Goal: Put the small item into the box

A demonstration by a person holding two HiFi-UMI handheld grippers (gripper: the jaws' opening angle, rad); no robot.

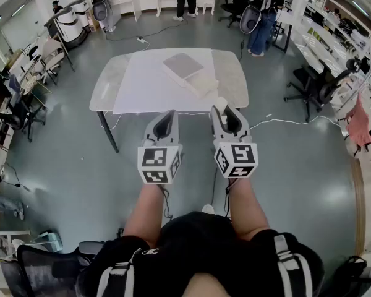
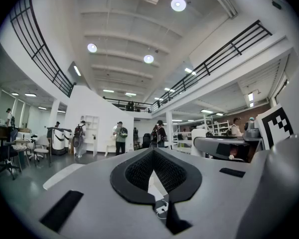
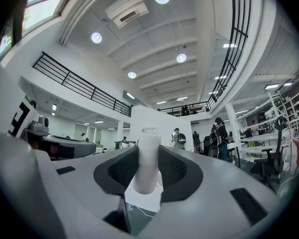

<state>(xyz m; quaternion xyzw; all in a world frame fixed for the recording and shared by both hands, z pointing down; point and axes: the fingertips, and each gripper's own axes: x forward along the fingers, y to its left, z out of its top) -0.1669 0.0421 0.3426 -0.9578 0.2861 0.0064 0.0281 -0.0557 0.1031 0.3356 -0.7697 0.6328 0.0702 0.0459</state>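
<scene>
White sheet-covered table (image 1: pixel 136 88) bearing the flat white box with a grey top (image 1: pixel 184 67), well ahead of both hand-held tools. Nearer, the left gripper (image 2: pixel 150 153) has its jaws pressed together on nothing, while the right gripper (image 3: pixel 148 151) pinches the small white cylindrical item (image 3: pixel 148 168) upright between widely set jaws. This item appears light, stiff and smooth, hence probably slippery; a hold across its round wall at mid-height seems soundest.

Open-plan laboratory hall, identified by a polished grey floor (image 1: pixel 68 166), white rectangular worktable (image 1: pixel 142 85), black swivel office chairs (image 1: pixel 318 82), white shelving racks (image 1: pixel 324 39), black-railed mezzanine gallery (image 2: pixel 229 51) and round ceiling lights (image 2: pixel 178 4).
</scene>
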